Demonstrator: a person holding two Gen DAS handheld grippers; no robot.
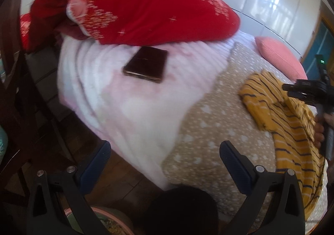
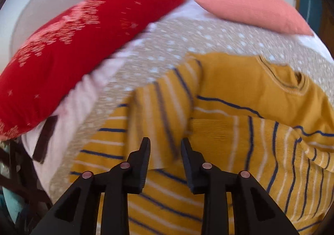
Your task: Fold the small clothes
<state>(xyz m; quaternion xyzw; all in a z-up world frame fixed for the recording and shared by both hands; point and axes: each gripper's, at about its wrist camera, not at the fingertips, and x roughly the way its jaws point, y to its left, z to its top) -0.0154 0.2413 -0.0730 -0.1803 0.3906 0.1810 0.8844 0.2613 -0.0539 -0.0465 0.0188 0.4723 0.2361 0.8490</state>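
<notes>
A small mustard-yellow sweater with navy and white stripes lies on the beige dotted bedspread, a sleeve folded across its body. My right gripper hovers just above its lower left part, jaws partly open with a narrow gap and nothing between them. In the left wrist view the sweater lies at the right, with the right gripper's body above it. My left gripper is wide open and empty, over the bed's near edge, well left of the sweater.
A big red pillow lies at the back on a pale pink blanket, with a dark phone-like case in front of it. A pink pillow sits at the far right. Dark wooden furniture stands at the left.
</notes>
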